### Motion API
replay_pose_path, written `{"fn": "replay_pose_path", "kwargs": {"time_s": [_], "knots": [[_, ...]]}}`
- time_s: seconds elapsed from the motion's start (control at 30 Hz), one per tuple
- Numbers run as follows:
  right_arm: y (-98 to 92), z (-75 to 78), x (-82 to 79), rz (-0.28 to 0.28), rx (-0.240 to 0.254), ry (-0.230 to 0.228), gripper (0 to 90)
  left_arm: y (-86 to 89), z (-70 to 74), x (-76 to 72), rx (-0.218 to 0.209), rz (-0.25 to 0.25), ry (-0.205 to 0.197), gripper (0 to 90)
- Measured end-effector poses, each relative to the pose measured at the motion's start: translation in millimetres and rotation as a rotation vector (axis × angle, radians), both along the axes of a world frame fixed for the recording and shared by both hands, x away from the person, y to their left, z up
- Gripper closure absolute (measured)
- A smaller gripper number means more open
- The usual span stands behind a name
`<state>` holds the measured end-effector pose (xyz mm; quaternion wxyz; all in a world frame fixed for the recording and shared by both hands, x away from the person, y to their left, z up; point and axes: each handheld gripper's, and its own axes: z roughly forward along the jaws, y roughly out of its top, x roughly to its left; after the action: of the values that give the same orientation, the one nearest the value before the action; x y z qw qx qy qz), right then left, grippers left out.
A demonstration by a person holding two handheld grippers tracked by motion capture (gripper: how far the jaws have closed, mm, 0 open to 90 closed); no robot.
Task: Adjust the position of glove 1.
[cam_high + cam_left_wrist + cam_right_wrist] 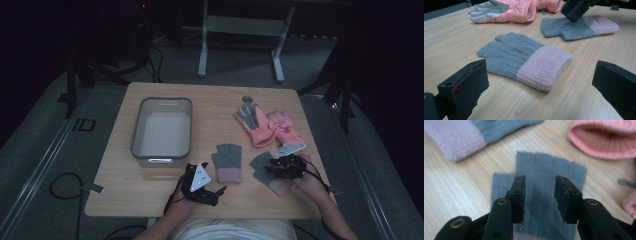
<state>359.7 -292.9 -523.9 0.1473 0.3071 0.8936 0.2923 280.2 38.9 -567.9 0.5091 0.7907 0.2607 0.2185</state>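
The left tool (200, 183) is black with a grey three-cornered plate showing small dark holes. The right tool (286, 167) is black too, brass-ringed screw holes along its arms, black cable trailing.

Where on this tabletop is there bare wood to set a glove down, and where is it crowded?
Bare wood runs along the table near edge left of the left gripper, and across the far strip behind the grey bin. A narrower patch lies between bin and pink ski gloves. The right half is crowded: both knit gloves, the ski gloves and the right gripper sit close.
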Motion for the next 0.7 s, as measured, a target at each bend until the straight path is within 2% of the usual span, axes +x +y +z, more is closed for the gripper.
{"fn": "replay_pose_path", "kwargs": {"time_s": [0.17,0.3,0.33,0.47,0.5,0.57,0.7], "knots": [[-9.3,-6.1,5.9,0.011,0.018,0.030,63.6,-0.2,0.0,-0.2,0.001,-0.001,-0.001,0.0],[-10.3,-10.4,8.6,0.013,0.004,0.038,63.6,0.0,0.0,0.1,0.001,-0.002,0.000,0.0],[-10.2,-15.1,10.7,0.029,0.002,0.050,63.2,-0.2,0.0,0.1,0.002,-0.003,0.000,0.0],[-10.2,-15.5,12.8,0.041,-0.003,0.056,64.8,-0.4,-0.1,0.0,0.001,-0.003,0.000,0.0],[-9.3,-15.4,13.5,0.036,-0.004,0.069,72.0,-0.4,-0.1,0.0,0.001,-0.003,0.001,0.0],[-6.3,-14.4,12.8,0.033,-0.017,0.076,78.5,-0.5,-0.1,0.1,0.002,-0.003,0.001,0.0],[0.5,-13.3,9.4,0.007,-0.050,0.061,82.3,-0.2,0.0,0.1,0.002,-0.002,0.000,0.0]]}}
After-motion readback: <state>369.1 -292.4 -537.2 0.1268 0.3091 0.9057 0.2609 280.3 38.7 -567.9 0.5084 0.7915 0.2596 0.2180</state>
